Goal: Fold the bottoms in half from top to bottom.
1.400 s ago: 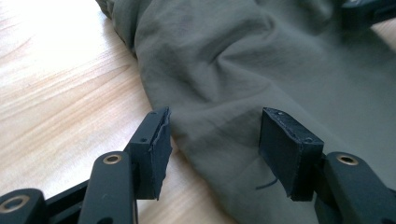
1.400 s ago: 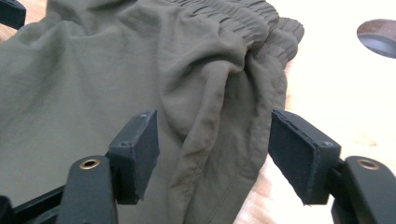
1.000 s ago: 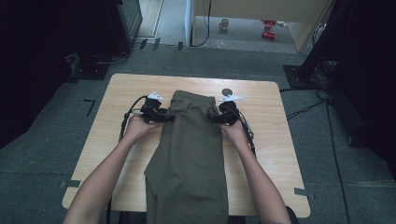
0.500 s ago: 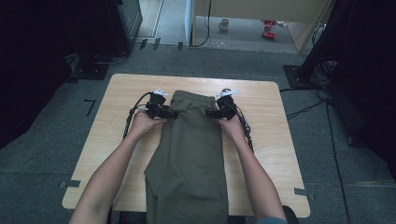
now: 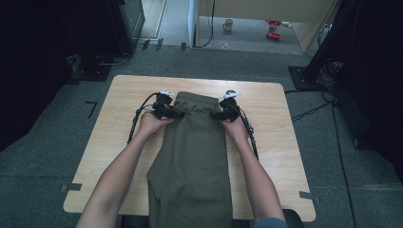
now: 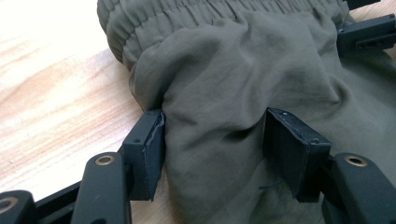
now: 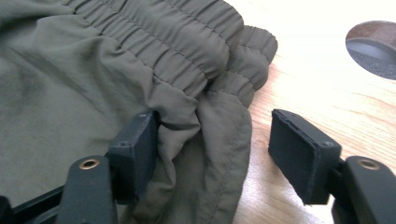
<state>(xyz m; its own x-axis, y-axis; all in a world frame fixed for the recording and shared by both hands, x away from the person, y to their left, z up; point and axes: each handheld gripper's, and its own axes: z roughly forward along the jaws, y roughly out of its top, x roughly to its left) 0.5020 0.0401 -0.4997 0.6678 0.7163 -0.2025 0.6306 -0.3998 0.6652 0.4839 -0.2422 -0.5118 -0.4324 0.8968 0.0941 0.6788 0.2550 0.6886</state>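
Olive-green trousers [image 5: 192,152] lie flat along the middle of the wooden table [image 5: 119,95], elastic waistband at the far end. My left gripper [image 5: 177,114] is at the waistband's left side. In the left gripper view its jaws [image 6: 215,126] stand apart around a loose bulge of the trousers [image 6: 233,84]. My right gripper [image 5: 215,115] is at the right side. In the right gripper view the jaws [image 7: 215,128] have just narrowed a little. One pad touches the edge of the trousers [image 7: 93,70]; the other stands apart over bare wood.
A round cable hole [image 7: 373,46] lies in the tabletop just beyond the right gripper. Black cables [image 5: 138,118] trail from both grippers over the wood. Dark equipment stands flank the table. A mug [image 5: 228,23] sits on the floor far behind.
Both hands have slid along the trousers' sides toward the waistband at the far end and slightly inward. The trousers have stayed where they were.
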